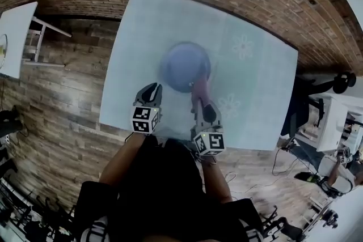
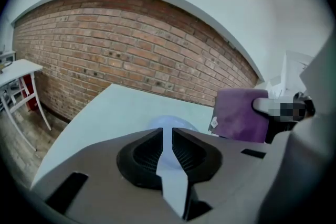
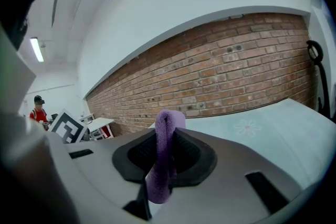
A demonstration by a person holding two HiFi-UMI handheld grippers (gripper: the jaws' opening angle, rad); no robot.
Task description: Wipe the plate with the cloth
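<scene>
Holding one purple cloth [image 3: 164,160] clamped upright in its jaws, right gripper [image 1: 203,106] at the near edge of one bluish plate [image 1: 184,67], one pale table [image 1: 261,93], two flower prints [image 1: 243,47], left gripper [image 1: 150,89] alongside, jaws nearly together, empty.

Even soft light, mild blur, fisheye edges

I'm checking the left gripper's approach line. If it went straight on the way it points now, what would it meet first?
Most likely the bluish plate, dead ahead of the left gripper past its nearly shut fingers. It tilts downward, so it might touch the table just short of the plate.
</scene>
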